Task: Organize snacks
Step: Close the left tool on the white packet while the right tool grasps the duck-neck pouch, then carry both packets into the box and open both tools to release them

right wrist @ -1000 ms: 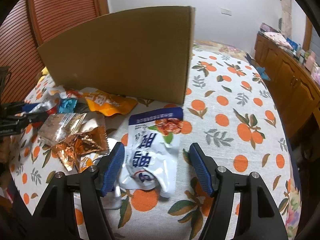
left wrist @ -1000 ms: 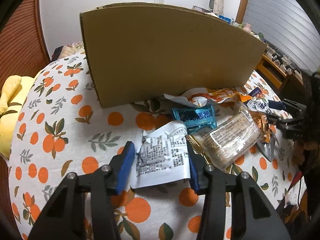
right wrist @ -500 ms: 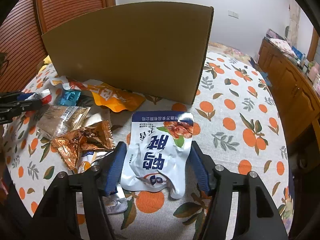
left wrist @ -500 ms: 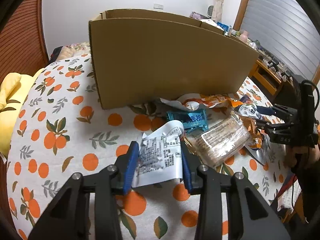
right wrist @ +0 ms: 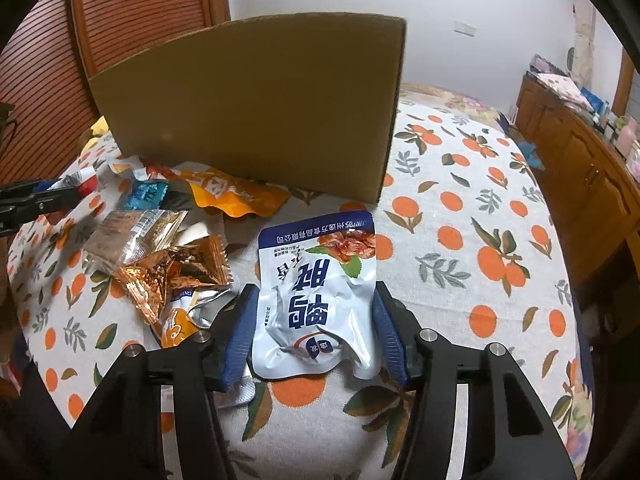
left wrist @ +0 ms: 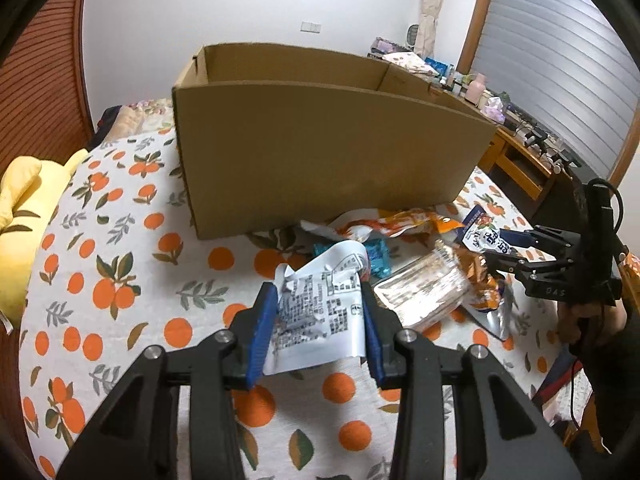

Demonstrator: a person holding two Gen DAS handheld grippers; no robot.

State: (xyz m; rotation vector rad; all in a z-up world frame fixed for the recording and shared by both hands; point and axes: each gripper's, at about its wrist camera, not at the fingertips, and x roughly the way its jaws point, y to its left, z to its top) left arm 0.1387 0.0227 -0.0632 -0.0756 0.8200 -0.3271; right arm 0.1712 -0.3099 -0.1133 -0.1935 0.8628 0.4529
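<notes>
My left gripper (left wrist: 318,296) is shut on a white packet (left wrist: 320,320) with black print, its edges crumpled between the blue pads and its top curling up off the bedspread. My right gripper (right wrist: 315,292) is shut on a white and blue pouch (right wrist: 320,248), which buckles between the pads. A tall open cardboard box (left wrist: 320,152) (right wrist: 256,112) stands just behind the snacks. Between the grippers lies a pile: a clear packet with a brown bar (right wrist: 132,236), an orange foil packet (right wrist: 176,276), a teal packet (right wrist: 146,194) and an orange pouch (right wrist: 236,196).
The snacks lie on an orange-print bedspread (right wrist: 460,240). A yellow cushion (left wrist: 20,200) sits at the left edge. A wooden sideboard (right wrist: 580,152) with clutter runs along the right. A slatted wooden door (right wrist: 140,12) is behind the box.
Both grippers' jaws have closed onto their packets. The left gripper has risen with the white packet, so the box's open top now shows. The right gripper has stayed in place.
</notes>
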